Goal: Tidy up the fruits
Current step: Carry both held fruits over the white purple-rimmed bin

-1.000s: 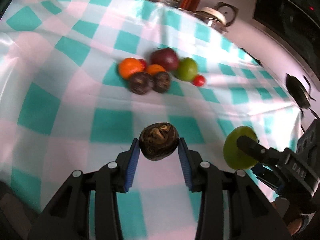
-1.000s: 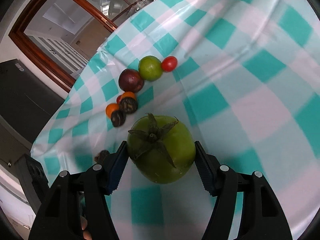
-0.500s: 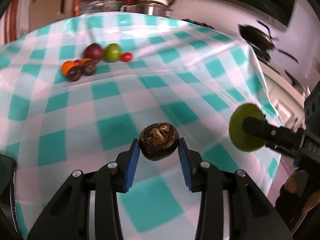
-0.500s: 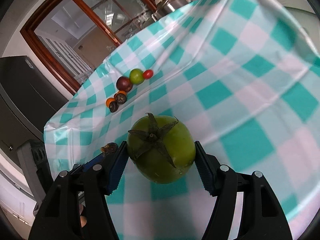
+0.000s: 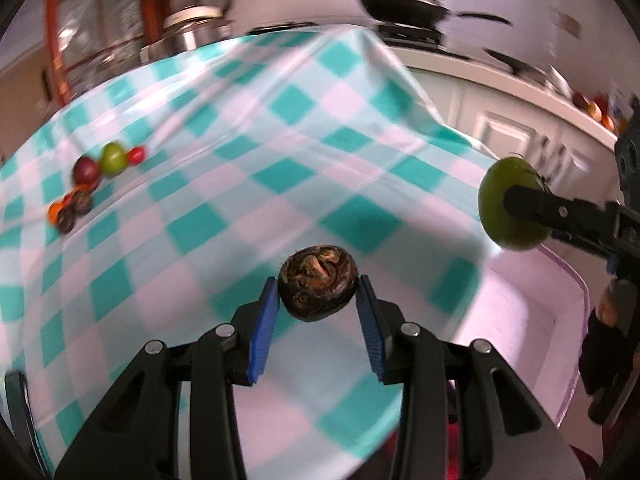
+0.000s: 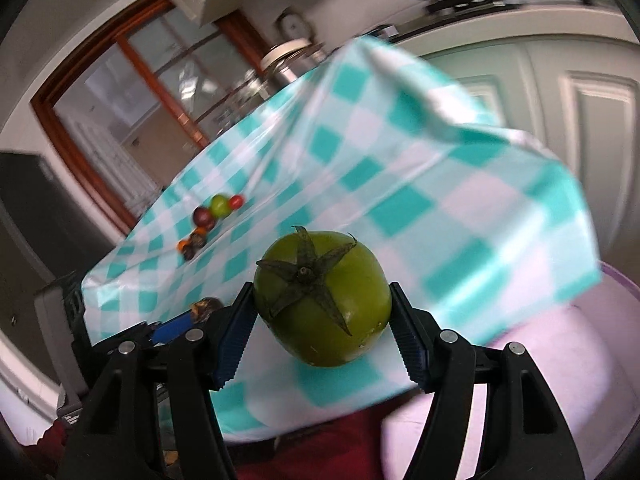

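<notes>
Kitchen backdrop: wood-framed glass doors, white cabinet doors, dark pan [image 5: 404,2] on the counter behind. Teal-and-white checked tablecloth [image 5: 248,184] draped over the table, near corner hanging down. Beside that corner, lower right, pale pink container [image 5: 532,320] with a rounded rim.

Left gripper [image 5: 318,300] held above the cloth's near edge, blue pads pinching a dark brown wrinkled fruit [image 5: 318,282] from both sides. Right gripper [image 6: 322,312] raised near the table corner, just beside the pink container, fingers clamped on a green tomato [image 6: 322,300], calyx facing the camera.

Far across the cloth, well apart from both grippers, a blurred cluster of remaining fruits [image 5: 92,184]: green, dark red, small red, orange and dark brown pieces lying close together, several touching.
</notes>
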The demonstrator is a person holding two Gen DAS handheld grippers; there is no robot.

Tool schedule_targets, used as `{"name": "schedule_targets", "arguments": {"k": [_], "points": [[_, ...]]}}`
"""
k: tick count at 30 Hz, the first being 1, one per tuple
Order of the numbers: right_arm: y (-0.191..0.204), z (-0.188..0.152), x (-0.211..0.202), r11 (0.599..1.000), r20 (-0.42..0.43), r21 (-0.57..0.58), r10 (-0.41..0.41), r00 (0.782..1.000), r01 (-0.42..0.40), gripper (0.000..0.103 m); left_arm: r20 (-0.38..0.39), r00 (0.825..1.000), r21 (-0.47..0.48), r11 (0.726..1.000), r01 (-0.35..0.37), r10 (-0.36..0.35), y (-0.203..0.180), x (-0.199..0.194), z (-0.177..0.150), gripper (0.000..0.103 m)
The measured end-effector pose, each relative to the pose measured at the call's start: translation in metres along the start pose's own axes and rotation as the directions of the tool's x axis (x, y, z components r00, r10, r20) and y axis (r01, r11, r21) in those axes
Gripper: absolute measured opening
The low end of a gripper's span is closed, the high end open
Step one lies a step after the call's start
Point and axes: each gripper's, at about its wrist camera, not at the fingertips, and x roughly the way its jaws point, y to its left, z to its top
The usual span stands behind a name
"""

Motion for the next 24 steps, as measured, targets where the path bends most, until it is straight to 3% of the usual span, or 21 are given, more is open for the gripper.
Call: {"name": "schedule_targets", "arguments": {"k": [5,10,12,15,17,20,21,22,24], "points": [[-0.059,-0.008,-0.038,0.992,0.052,0.081,-0.101,0.994,0.097,0.065,-0.022,0.994,0.13,0.985,0.11,-0.108,-0.061,0.005,0.006,0.04],[-0.103,-0.024,-0.051,0.954,0.004,0.079,-0.292,0.957,0.29,0.064,-0.095,0.96,0.271,0.921,0.281,-0.265,-0.134,0.015,0.0,0.04],[-0.119,-0.031,-0.046,0.932,-0.044,0.061,-0.356,0.934,0.358,0.064,-0.144,0.943,0.306,0.893,0.33,-0.299,-0.157,0.025,-0.006,0.04],[-0.138,-0.041,-0.027,0.883,-0.144,-0.006,-0.465,0.873,0.47,0.064,-0.265,0.91,0.345,0.85,0.399,-0.319,-0.191,0.054,-0.023,0.04],[-0.149,-0.049,-0.013,0.86,-0.196,-0.037,-0.506,0.84,0.51,0.064,-0.324,0.895,0.359,0.835,0.416,-0.307,-0.201,0.072,-0.032,0.04],[-0.165,-0.059,0.003,0.846,-0.262,-0.045,-0.524,0.811,0.532,0.064,-0.414,0.869,0.368,0.824,0.43,-0.269,-0.213,0.105,-0.048,0.04],[-0.171,-0.062,0.006,0.843,-0.281,-0.047,-0.526,0.803,0.536,0.064,-0.446,0.857,0.363,0.823,0.436,-0.257,-0.216,0.116,-0.052,0.04],[-0.177,-0.066,0.014,0.838,-0.316,-0.056,-0.53,0.787,0.542,0.064,-0.496,0.834,0.356,0.82,0.448,-0.241,-0.22,0.132,-0.06,0.04],[-0.182,-0.073,0.029,0.823,-0.38,-0.088,-0.548,0.745,0.561,0.064,-0.563,0.799,0.343,0.819,0.46,-0.212,-0.226,0.155,-0.072,0.04]]}}
